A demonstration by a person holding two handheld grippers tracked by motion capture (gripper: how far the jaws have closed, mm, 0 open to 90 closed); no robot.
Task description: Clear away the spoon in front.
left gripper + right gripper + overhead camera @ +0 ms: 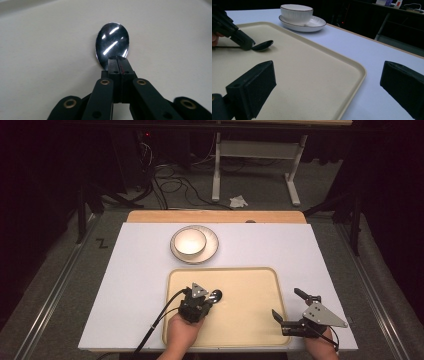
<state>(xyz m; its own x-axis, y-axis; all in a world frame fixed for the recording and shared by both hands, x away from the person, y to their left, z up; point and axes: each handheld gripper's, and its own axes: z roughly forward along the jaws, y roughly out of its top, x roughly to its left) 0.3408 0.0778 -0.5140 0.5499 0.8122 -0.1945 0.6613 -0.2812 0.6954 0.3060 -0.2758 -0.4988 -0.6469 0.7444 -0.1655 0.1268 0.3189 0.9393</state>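
Note:
A shiny metal spoon (113, 42) lies low over the beige tray (250, 310), its bowl pointing away from the hand. My left gripper (118, 62) is shut on the spoon's neck just behind the bowl; the handle is hidden under the jaws. In the high view the left gripper (205, 301) is over the tray's left part with the spoon's bowl (216, 294) beyond its tips. In the right gripper view the spoon (262, 45) sits at the left. My right gripper (291, 306) stands open at the tray's right edge, nothing between its jaws.
A white bowl (189, 242) stands on a white plate (212, 247) behind the tray on the white table top (140, 270); the bowl (296, 11) and plate (315, 23) also show at the back of the right gripper view. Cables and a table frame lie on the floor beyond.

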